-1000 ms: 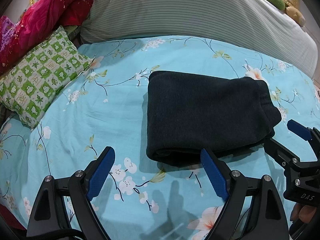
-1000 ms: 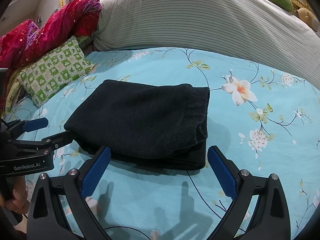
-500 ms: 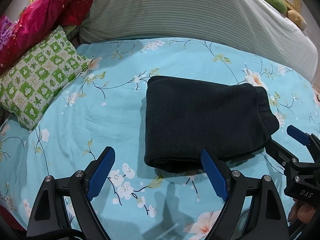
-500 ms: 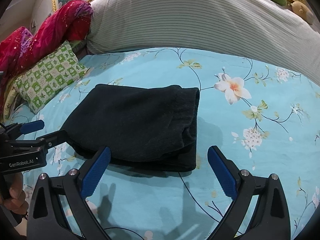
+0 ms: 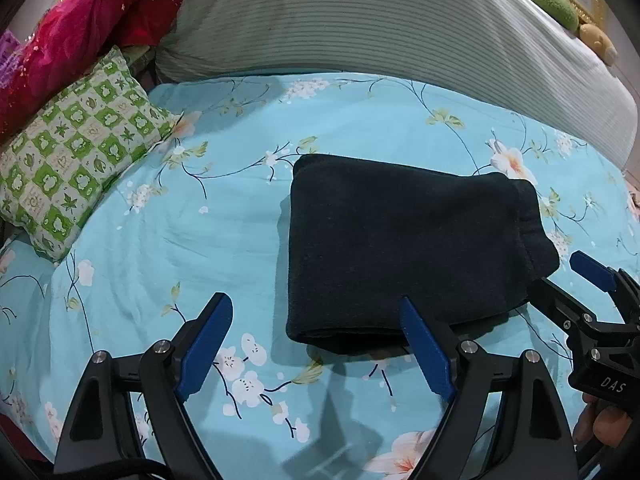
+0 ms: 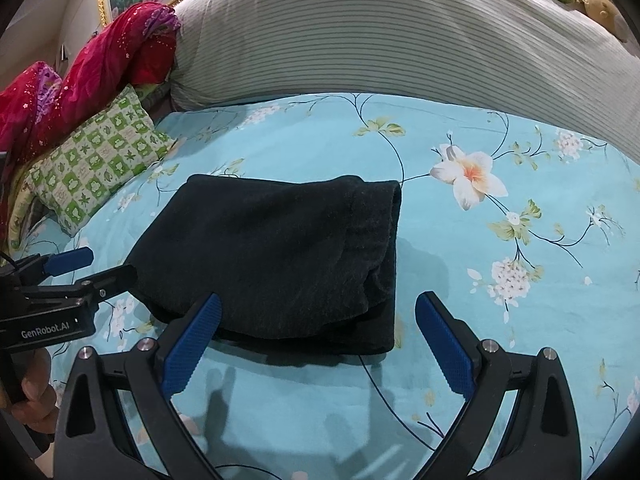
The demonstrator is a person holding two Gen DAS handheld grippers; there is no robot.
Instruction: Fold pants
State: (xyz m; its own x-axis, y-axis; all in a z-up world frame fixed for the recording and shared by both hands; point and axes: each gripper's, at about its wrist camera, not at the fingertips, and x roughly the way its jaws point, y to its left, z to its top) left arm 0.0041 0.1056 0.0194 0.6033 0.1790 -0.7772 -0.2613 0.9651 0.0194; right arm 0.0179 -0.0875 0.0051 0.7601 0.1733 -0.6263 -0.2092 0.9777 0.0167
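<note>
The dark pants (image 5: pixel 404 244) lie folded into a compact rectangle on the blue floral bedsheet (image 5: pixel 192 248); they also show in the right wrist view (image 6: pixel 280 256). My left gripper (image 5: pixel 320 344) is open and empty, just in front of the pants' near left corner. My right gripper (image 6: pixel 316 340) is open and empty, in front of the pants' near edge. The right gripper shows at the right edge of the left wrist view (image 5: pixel 576 288), and the left gripper shows at the left edge of the right wrist view (image 6: pixel 92 268). Both sit beside the pants' ends.
A green checked pillow (image 5: pixel 76 160) and red bedding (image 5: pixel 88 28) lie at the far left. A large striped grey bolster (image 5: pixel 380 28) runs along the back. Plush toys (image 5: pixel 560 4) sit at the far right. The sheet (image 6: pixel 500 240) stretches right of the pants.
Both grippers have drawn back a little from the folded pants and stay open. The pants have not changed shape.
</note>
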